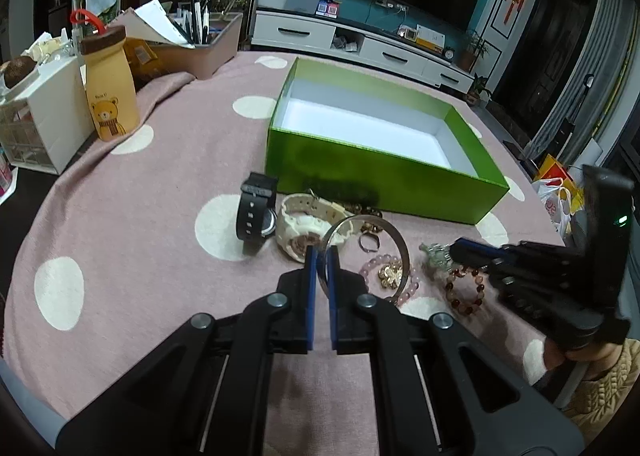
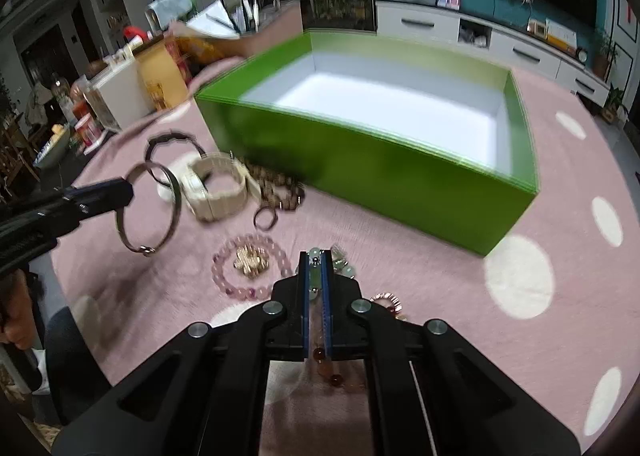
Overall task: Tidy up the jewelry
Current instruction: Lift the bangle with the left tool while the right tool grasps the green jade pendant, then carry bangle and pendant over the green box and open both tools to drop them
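A green box with an empty white inside stands on the pink dotted cloth; it also shows in the right wrist view. My left gripper is shut on a silver bangle and holds it above the cloth; the bangle hangs from it in the right wrist view. My right gripper is shut on a pale green bead bracelet. Near the box lie a black watch, a cream watch, a pink bead bracelet, a gold charm, an amber bead bracelet and a small ring.
A bear-print bottle, a white drawer unit and a bin of papers stand at the table's far left. A dark bead strand lies against the box front. A white TV cabinet stands beyond the table.
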Demonstrator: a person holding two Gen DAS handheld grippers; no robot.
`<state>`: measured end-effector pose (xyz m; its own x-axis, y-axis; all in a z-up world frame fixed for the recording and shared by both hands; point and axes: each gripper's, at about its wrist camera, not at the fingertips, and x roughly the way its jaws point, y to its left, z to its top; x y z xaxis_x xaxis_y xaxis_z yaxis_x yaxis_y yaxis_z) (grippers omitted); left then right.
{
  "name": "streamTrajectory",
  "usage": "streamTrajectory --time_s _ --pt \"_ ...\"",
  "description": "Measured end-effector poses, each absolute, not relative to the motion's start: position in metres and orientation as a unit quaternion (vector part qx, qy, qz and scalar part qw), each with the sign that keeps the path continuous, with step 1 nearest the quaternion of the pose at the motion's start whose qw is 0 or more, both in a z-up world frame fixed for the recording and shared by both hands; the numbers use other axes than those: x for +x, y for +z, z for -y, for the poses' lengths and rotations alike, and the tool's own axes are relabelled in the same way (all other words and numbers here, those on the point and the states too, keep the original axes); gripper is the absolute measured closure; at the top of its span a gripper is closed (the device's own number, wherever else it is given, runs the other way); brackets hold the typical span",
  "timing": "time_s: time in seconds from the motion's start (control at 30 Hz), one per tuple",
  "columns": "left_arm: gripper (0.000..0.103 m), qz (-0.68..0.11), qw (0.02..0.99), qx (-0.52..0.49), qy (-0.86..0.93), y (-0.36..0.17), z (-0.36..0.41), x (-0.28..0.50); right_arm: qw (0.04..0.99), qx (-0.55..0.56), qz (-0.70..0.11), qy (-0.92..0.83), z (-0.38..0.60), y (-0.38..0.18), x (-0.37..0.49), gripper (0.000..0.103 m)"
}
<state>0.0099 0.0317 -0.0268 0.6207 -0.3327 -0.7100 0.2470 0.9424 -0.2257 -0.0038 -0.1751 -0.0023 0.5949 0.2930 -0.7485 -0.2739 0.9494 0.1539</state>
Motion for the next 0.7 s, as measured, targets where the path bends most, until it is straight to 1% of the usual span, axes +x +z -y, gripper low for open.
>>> streamTrajectory --time_s 0.4,0.57,0.7 --pt "0.098 -0.379 0.908 -0.049 -0.171 0.013 -0.026 0.032 0.931 0.023 -0.335 0.146 0.206 0.08 -0.002 0.098" --pt "0.098 -0.372 0.912 -0.043 -0.169 0.033 -0.017 0.052 0.939 0.02 -0.314 0.139 0.215 0.1 0.009 0.098" --pt "0.098 -0.367 0.914 -0.035 -0.168 0.046 -0.008 0.071 0.941 0.022 -0.31 0.136 0.221 0.106 0.019 0.098"
